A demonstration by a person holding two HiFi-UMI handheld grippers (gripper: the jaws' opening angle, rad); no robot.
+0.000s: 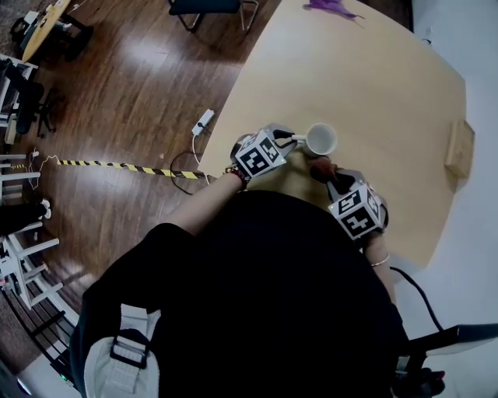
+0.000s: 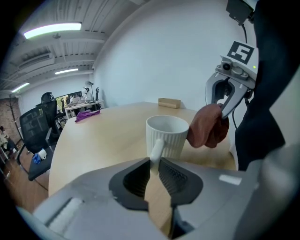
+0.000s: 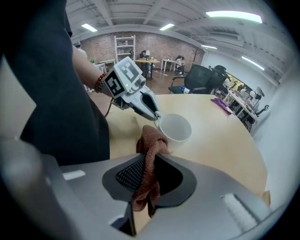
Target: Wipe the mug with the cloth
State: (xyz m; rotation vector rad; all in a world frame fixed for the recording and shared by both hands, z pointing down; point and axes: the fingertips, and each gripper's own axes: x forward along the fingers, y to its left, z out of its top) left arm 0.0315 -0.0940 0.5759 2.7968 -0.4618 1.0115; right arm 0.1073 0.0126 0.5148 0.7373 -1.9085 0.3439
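Note:
A white ribbed mug (image 2: 167,136) stands upright on the pale wooden table (image 1: 373,85). My left gripper (image 2: 154,161) is shut on the mug's handle (image 2: 156,149). The brown cloth (image 3: 149,161) is pinched in my right gripper (image 3: 150,157), which is shut on it. The cloth's bunched end (image 2: 207,126) presses against the mug's outer side. From the head view the mug (image 1: 320,140) sits between the left gripper (image 1: 296,140) and the right gripper (image 1: 327,177), with the cloth (image 1: 321,167) just below its rim.
A small wooden block (image 1: 460,149) lies at the table's right edge. A purple cloth (image 1: 331,6) lies at the far end. An office chair (image 2: 33,133) stands beyond the table. A cable and striped tape (image 1: 124,166) lie on the wooden floor on the left.

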